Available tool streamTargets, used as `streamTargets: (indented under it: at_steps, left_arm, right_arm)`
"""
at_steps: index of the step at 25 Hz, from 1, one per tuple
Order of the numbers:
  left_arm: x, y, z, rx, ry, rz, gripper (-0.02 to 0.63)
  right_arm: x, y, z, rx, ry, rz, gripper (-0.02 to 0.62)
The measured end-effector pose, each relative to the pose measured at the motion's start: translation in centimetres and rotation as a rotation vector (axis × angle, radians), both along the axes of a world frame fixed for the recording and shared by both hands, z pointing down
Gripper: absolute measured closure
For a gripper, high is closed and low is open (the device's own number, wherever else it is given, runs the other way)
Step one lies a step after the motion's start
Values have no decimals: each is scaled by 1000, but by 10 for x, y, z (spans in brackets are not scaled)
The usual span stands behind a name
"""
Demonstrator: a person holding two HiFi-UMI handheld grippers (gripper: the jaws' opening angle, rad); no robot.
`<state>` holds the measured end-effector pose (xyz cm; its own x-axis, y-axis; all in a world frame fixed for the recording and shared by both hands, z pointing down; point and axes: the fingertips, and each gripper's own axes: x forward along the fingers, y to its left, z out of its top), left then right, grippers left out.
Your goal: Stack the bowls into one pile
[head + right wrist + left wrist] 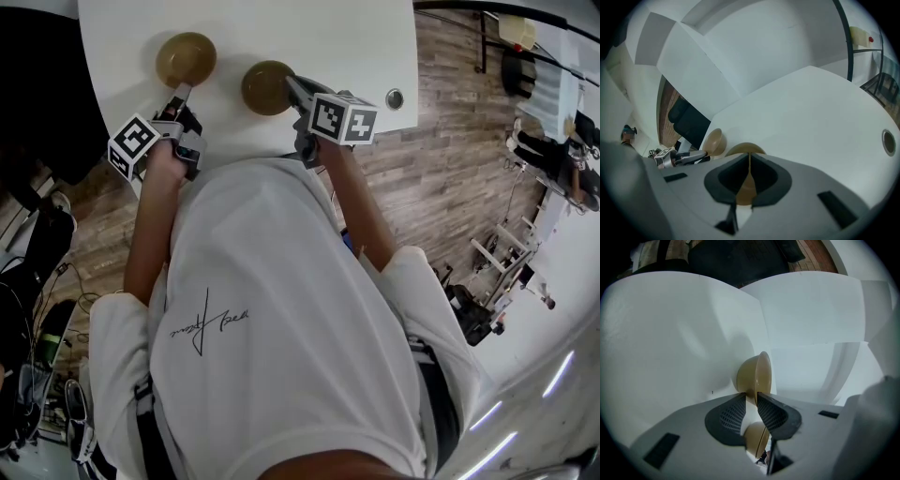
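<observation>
Right tongs (749, 155) clamp bowl (737, 150) — left tongs (751, 394) seemingly likewise.

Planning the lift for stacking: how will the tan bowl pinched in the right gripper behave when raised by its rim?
The tan bowl looks thin-walled and rigid, so probably light. It looks smooth, and the right gripper pinches only the rim, so it may swing or slip.

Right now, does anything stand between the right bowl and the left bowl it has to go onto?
Nothing visible does. Only bare table lies between the right bowl and the left bowl. The left hand-held gripper grips the left bowl's near rim, outside that gap.
</observation>
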<state>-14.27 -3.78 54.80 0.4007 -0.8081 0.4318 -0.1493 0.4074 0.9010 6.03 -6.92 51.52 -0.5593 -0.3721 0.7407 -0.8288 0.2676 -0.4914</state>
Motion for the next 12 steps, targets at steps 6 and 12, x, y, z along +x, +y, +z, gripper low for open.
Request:
streamTargets:
  at_steps: [6,12]
  left_arm:
    - [-2,-1,3,-10,15,-13,534]
    - [-3,-3,2,-19,41,-28,535]
  right_arm:
    - [-2,0,0,2,-1,-3,574]
    - [-3,0,0,-5,-1,-1,574]
